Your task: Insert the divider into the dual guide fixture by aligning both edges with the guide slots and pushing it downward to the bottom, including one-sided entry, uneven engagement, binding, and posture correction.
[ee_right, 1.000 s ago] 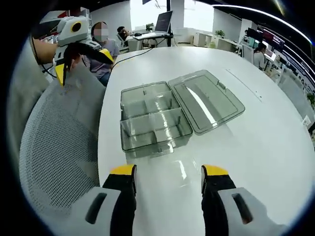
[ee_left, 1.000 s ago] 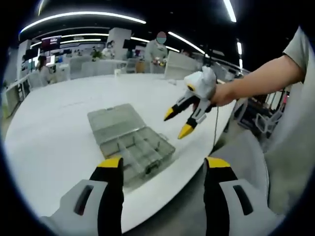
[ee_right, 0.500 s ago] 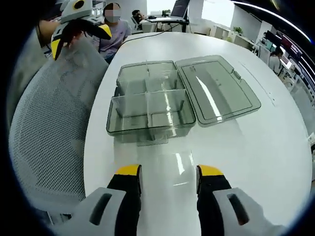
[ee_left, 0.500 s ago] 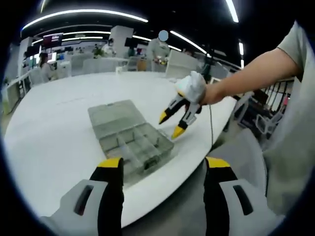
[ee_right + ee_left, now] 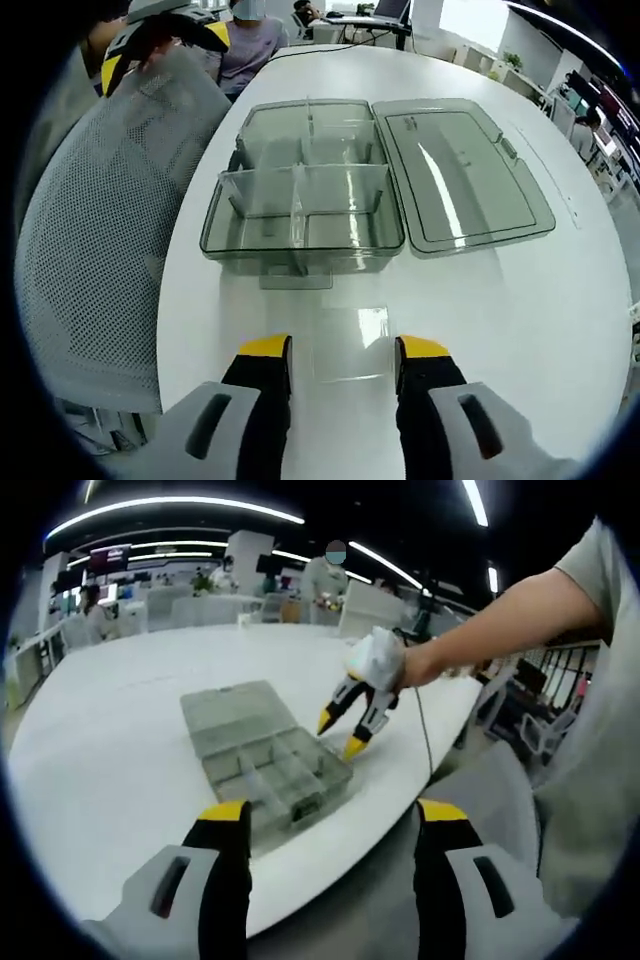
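Observation:
A clear smoke-grey compartment box [image 5: 300, 210] lies on the white table [image 5: 520, 330], its lid [image 5: 465, 175] swung open flat to the right. Upright partitions divide its tray. A clear flat divider [image 5: 348, 342] lies on the table in front of the box, between the tips of my right gripper [image 5: 343, 352], which is open and hovers just above it. In the left gripper view the same box [image 5: 265, 760] sits near the table's edge, with the right gripper [image 5: 348, 730] open beside it. My left gripper [image 5: 333, 815] is open and holds nothing, off the table's front edge.
A grey mesh chair back [image 5: 100, 230] stands against the table's edge left of the box. The person's bare arm [image 5: 500, 620] reaches in from the right. Other people sit and stand at desks far behind [image 5: 325, 580].
The right gripper has moved down and closer to the box, so the divider now lies between its tips. The left gripper has held still.

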`<move>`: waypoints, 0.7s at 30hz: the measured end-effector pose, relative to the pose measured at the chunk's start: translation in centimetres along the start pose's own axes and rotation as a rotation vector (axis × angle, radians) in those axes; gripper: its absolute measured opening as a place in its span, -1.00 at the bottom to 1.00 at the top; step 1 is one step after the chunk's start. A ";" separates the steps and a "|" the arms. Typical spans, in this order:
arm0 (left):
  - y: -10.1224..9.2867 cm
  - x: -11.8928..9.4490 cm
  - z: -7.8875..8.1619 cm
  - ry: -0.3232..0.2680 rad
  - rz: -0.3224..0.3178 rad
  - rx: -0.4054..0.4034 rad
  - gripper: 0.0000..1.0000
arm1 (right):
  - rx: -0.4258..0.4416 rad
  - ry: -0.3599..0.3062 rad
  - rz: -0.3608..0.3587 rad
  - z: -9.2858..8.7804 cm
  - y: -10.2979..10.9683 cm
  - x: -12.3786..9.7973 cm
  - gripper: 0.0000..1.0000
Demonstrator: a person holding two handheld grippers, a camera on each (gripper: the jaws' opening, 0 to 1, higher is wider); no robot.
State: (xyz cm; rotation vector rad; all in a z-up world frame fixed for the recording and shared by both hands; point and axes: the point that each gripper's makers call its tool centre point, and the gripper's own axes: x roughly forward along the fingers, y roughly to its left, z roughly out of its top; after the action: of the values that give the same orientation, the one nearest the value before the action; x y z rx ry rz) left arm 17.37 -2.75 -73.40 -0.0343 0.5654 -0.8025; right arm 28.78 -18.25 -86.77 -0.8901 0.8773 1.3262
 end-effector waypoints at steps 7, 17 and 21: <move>0.0 0.0 -0.1 0.002 0.001 -0.003 0.26 | -0.033 0.035 0.006 -0.3 -0.2 0.4 -0.27; 0.2 -0.2 -0.3 0.006 0.003 -0.007 0.25 | -0.036 0.067 0.047 -0.5 -0.5 0.6 -0.41; 0.2 -0.3 -0.3 0.005 0.006 -0.009 0.25 | -0.039 0.082 0.049 -0.5 -0.5 0.6 -0.44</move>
State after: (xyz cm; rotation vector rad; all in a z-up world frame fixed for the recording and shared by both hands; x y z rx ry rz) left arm 17.20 -2.34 -73.61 -0.0389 0.5737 -0.7947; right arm 29.31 -18.52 -87.52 -0.9645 0.9443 1.3608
